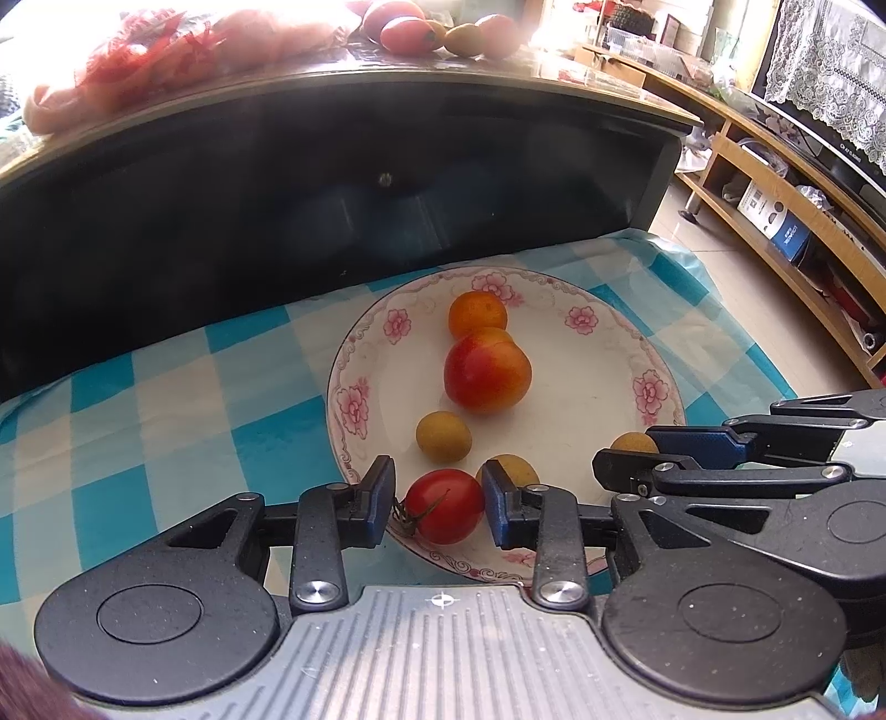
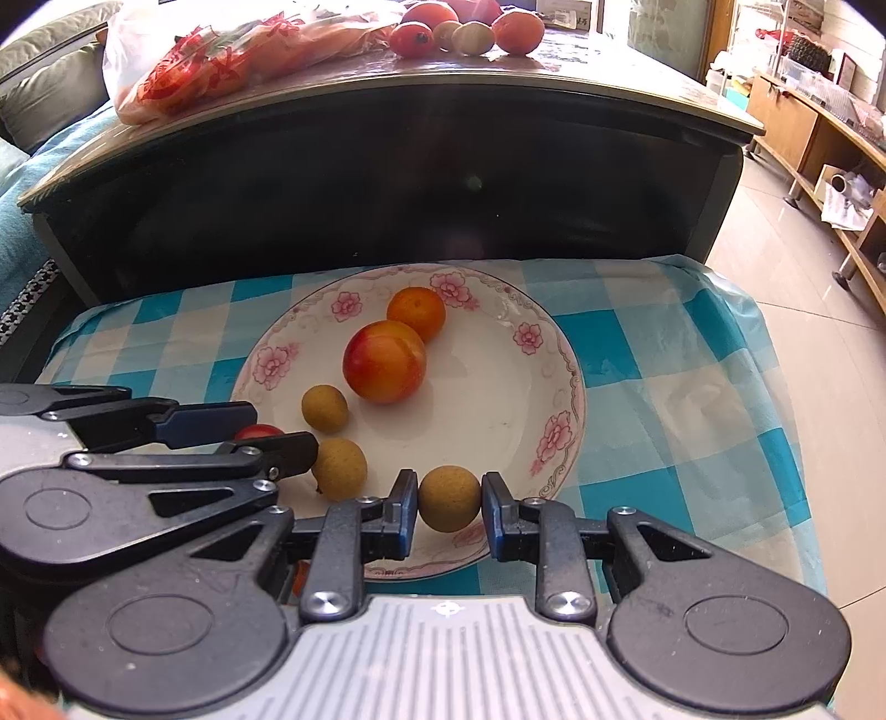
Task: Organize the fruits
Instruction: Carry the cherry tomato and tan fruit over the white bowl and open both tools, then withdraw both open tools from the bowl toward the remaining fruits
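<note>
Four fruits lie free on the plate [image 2: 559,354], while the left gripper [image 1: 438,501] brackets a tomato [image 1: 446,505] at 7 o'clock and the right gripper [image 2: 448,501] a longan [image 2: 448,497] at 6 — neither clearly clamped; more fruit [image 2: 470,27] waits on the table [image 2: 609,72].

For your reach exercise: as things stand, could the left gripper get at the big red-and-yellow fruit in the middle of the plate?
Probably not directly. The left gripper already has a cherry tomato between its fingers, and that sits between it and the big fruit.
</note>
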`<control>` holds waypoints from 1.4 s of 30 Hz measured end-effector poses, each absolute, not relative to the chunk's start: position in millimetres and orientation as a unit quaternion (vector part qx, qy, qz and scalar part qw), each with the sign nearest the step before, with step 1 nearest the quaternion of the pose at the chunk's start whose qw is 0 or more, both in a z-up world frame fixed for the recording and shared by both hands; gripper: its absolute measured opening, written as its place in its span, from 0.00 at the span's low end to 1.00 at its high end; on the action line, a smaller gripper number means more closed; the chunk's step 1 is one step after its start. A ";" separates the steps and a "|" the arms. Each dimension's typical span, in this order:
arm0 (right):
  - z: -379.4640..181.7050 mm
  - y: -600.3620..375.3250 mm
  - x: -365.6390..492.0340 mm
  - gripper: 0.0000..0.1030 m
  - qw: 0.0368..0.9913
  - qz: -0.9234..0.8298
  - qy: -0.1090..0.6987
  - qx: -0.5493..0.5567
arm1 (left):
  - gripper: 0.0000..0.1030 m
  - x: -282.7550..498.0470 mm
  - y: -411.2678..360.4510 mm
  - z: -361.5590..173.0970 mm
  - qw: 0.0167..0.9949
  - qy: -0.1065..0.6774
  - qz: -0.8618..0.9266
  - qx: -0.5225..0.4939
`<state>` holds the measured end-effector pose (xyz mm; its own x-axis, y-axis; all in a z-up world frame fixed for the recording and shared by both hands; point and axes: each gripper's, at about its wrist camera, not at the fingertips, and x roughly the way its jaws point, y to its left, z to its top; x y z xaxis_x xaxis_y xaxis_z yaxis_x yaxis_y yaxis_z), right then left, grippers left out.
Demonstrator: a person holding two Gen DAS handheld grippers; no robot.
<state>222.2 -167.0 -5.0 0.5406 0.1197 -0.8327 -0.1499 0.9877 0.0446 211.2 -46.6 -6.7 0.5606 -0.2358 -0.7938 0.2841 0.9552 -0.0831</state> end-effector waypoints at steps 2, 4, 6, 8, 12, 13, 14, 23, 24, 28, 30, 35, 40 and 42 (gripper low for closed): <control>-6.0 -167.3 222.8 0.28 0.878 0.074 0.473 -0.018 | 0.41 210.7 -47.4 -6.6 0.883 0.445 -0.148 0.030; -7.3 -167.5 223.7 0.28 0.878 0.072 0.473 -0.019 | 0.41 210.3 -47.8 -6.9 0.883 0.444 -0.148 0.031; -7.9 -167.7 224.5 0.28 0.878 0.070 0.472 -0.020 | 0.42 210.2 -48.5 -7.1 0.883 0.444 -0.148 0.033; -7.4 -167.8 224.8 0.28 0.879 0.068 0.471 -0.022 | 0.43 210.0 -48.8 -7.2 0.883 0.444 -0.148 0.035; -6.0 -169.0 224.5 0.29 0.881 0.065 0.468 -0.022 | 0.44 209.2 -49.4 -6.6 0.884 0.442 -0.147 0.037; -5.9 -169.0 223.9 0.29 0.882 0.064 0.467 -0.023 | 0.44 208.9 -49.4 -6.3 0.884 0.441 -0.147 0.037; -5.9 -168.8 223.8 0.29 0.882 0.064 0.467 -0.024 | 0.46 208.9 -49.2 -6.2 0.885 0.441 -0.147 0.037; 0.6 -168.1 221.9 0.29 0.887 0.058 0.457 -0.031 | 0.49 206.7 -48.1 -2.4 0.887 0.436 -0.147 0.038; 1.3 -168.0 221.6 0.29 0.888 0.058 0.456 -0.032 | 0.49 206.1 -48.0 -1.8 0.888 0.434 -0.147 0.039; 3.7 -168.8 221.1 0.30 0.888 0.056 0.454 -0.034 | 0.50 203.3 -48.4 1.3 0.889 0.431 -0.149 0.039; 5.3 -169.3 220.1 0.30 0.889 0.054 0.453 -0.035 | 0.51 201.6 -48.5 3.4 0.890 0.429 -0.150 0.040; 10.5 -170.1 216.0 0.31 0.892 0.052 0.448 -0.036 | 0.52 198.0 -47.0 8.7 0.892 0.424 -0.150 0.041; 16.3 -167.9 210.6 0.31 0.894 0.053 0.443 -0.040 | 0.53 192.7 -43.7 14.5 0.894 0.420 -0.150 0.039; 18.6 -166.9 208.5 0.31 0.895 0.054 0.440 -0.042 | 0.54 190.5 -42.6 17.0 0.895 0.418 -0.150 0.039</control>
